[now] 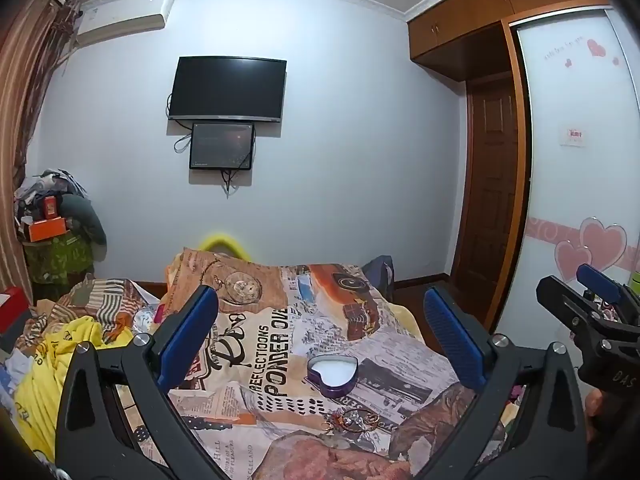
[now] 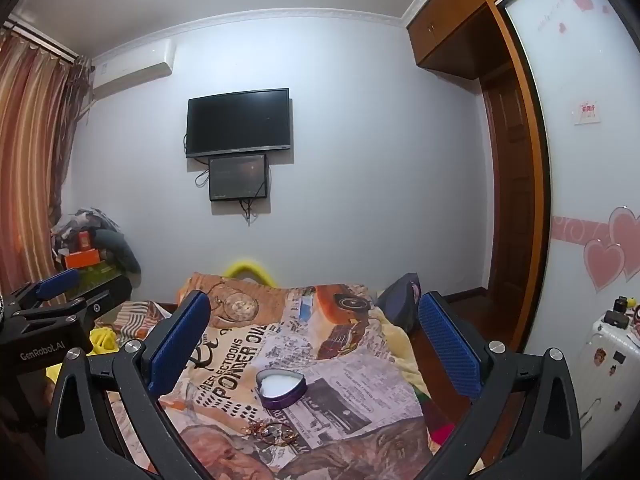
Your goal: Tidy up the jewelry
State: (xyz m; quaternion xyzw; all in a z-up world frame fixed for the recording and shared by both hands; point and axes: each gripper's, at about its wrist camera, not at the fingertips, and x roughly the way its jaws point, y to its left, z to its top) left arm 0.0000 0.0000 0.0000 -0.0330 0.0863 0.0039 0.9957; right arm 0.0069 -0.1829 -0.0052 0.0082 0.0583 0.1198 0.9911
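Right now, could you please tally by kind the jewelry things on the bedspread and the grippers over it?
Heart-shaped tin: 1, lid off, white lining showing
Jewelry pile: 1 tangled heap, pieces too small to count
Grippers: 2, left gripper and right gripper, both open and empty
Total: 4

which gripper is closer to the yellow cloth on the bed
Left. The left gripper hovers just right of the yellow cloth, which lies beside its left finger; the right gripper is farther right, beyond the left one.
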